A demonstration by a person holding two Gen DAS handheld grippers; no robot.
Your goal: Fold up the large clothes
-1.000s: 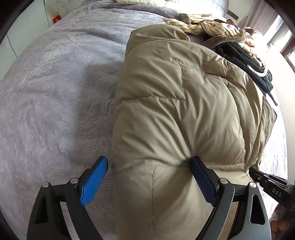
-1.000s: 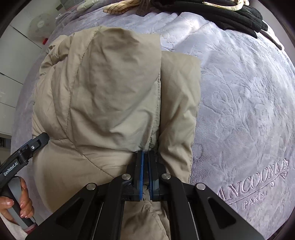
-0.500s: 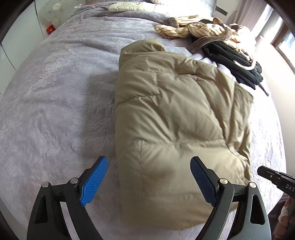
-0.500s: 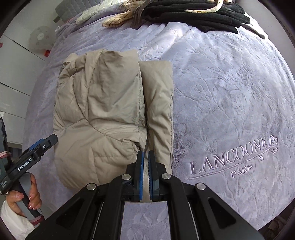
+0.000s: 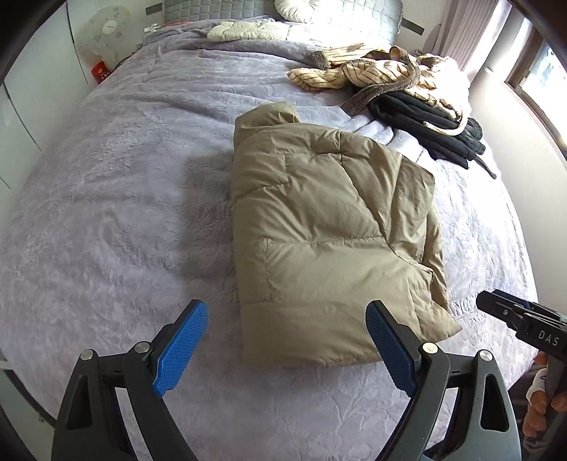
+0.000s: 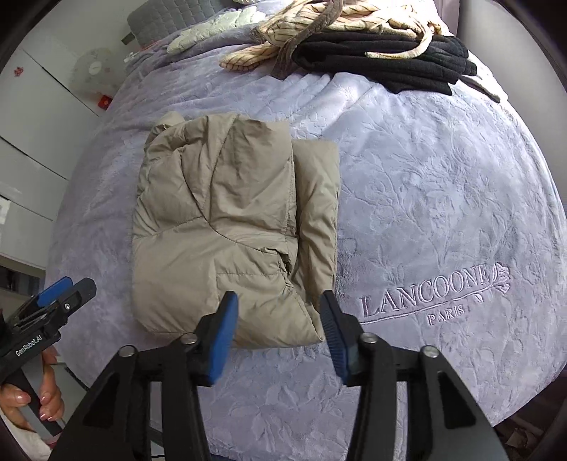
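Lavender bedspread [image 6: 443,198] under folded khaki puffer jacket [image 6: 226,227]; left hand-held gripper [image 5: 287,340] and right hand-held gripper [image 6: 278,329] both agape, empty.

- A lilac blanket [image 5: 117,198] is covering the bed, showing embossed flowers and the stitched words "LANCOONE PARIS" [image 6: 430,290].
- A grey quilted headboard [image 5: 226,7] is standing at the far end, with a round pillow [image 5: 301,5] leaning on it.
- White cabinets [image 6: 32,117] are lining the left wall, a fan [image 5: 106,30] standing beside them.
- Daylight is coming through a window [image 5: 538,67] beside a curtain [image 5: 471,32].
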